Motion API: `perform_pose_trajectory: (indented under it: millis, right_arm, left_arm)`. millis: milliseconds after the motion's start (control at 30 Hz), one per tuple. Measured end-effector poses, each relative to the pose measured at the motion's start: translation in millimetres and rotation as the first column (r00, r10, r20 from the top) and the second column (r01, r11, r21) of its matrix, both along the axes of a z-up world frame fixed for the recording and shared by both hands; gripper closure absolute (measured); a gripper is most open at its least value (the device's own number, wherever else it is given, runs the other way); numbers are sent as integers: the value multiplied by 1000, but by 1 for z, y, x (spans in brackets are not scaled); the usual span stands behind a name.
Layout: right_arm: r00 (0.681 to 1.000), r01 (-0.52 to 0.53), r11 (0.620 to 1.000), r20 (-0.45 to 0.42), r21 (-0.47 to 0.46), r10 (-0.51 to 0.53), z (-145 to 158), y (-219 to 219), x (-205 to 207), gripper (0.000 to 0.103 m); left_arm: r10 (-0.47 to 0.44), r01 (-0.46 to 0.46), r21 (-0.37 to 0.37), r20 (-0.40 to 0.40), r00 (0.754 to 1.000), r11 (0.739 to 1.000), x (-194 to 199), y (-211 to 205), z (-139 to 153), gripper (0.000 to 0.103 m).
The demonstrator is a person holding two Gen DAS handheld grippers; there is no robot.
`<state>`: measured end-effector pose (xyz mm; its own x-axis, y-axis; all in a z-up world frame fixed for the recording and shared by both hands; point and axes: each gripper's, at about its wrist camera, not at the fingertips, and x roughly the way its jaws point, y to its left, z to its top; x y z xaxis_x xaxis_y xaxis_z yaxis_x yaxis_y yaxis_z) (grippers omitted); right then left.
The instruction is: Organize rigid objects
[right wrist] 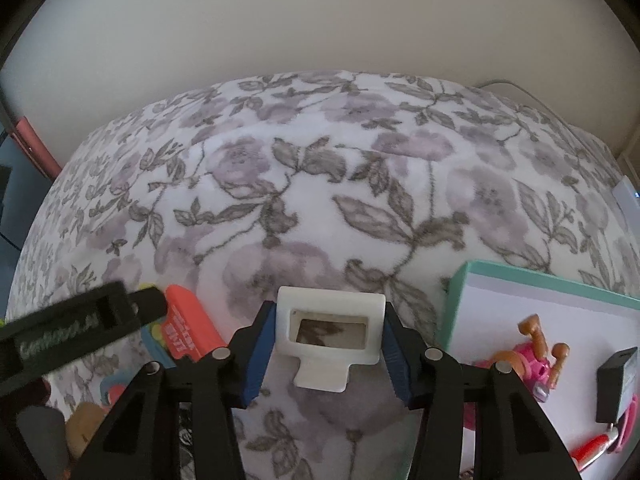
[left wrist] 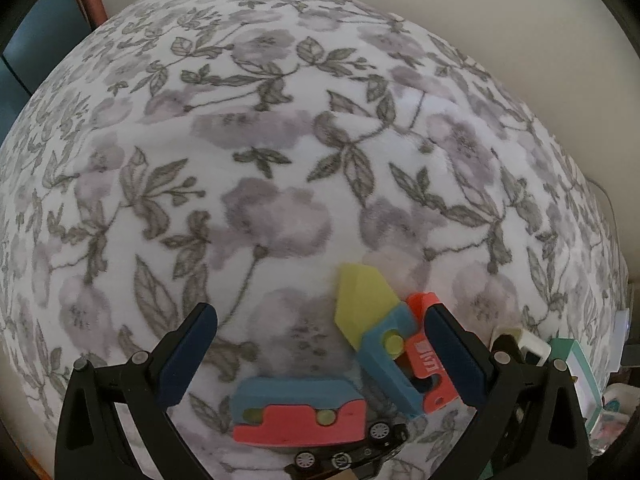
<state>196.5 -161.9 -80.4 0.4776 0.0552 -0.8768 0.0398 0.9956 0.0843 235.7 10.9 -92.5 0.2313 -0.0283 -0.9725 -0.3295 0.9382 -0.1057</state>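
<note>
Right gripper (right wrist: pixel 329 354) clamped on white frame (right wrist: pixel 331 330); left gripper (left wrist: pixel 322 354) wide apart — empty, above foam toys (left wrist: pixel 300 412).

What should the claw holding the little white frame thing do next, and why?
Probably carry it over to the teal box on its right and set it inside. The right gripper is already shut on the white frame, and that box already holds a pink toy and a small black block, so it looks like the place where things get gathered.

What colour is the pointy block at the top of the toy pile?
Yellow. The pointy block shows best in the left wrist view.
</note>
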Motion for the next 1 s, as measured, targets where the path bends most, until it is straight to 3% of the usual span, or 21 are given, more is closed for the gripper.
perform_pose_trajectory:
  millis: [633,833,933,1000]
  right_arm:
    - [1000,-11,1000,12,0,11,5,-8,-12,50]
    - [1000,-13,1000,11,5,13,5,-9,-12,50]
    - [1000,-16,1000,9,3,16,5,-9,-12,50]
    - [1000,-12,1000,14,4,12,5,-9,-12,50]
  left_arm:
    - [-77,76,-25,-56,995,997,13,-44,-25,0]
    - [-111,111,1,-66,992,994,6,-58,-30,0]
    - [-109,109,-6,-58,992,994,4,-62,-26,7]
    - [-108,108,-7,-48,993,994,3,-64,-21,22]
